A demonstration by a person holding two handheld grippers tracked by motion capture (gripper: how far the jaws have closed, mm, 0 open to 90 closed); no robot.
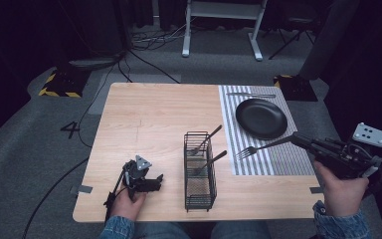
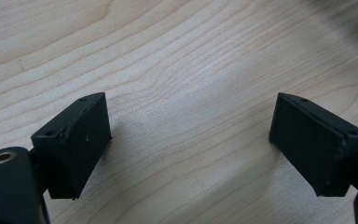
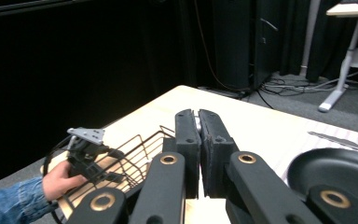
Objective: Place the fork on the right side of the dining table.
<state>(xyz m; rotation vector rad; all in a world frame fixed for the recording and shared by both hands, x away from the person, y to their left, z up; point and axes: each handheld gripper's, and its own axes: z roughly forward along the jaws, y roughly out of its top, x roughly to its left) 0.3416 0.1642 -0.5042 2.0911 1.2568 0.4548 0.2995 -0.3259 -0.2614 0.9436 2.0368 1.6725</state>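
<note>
My right gripper [image 1: 298, 139] is shut on the handle end of a fork [image 1: 258, 148], which hangs over the striped placemat [image 1: 283, 162] with its tines pointing left toward the black wire basket [image 1: 199, 172]. In the right gripper view the jaws [image 3: 198, 116] are pressed together with a sliver of metal between them. Two more utensils [image 1: 209, 137] lean in the basket with their handles sticking up to the right. My left gripper [image 1: 146, 180] rests low on the wood left of the basket, open; its jaws [image 2: 191, 140] stand wide apart over bare tabletop.
A black plate [image 1: 261, 118] sits on the placemat at the back right, with a knife [image 1: 251, 94] lying beyond it. The plate [image 3: 335, 172] and basket [image 3: 135, 154] flank my right jaws. Table edges are close to both hands.
</note>
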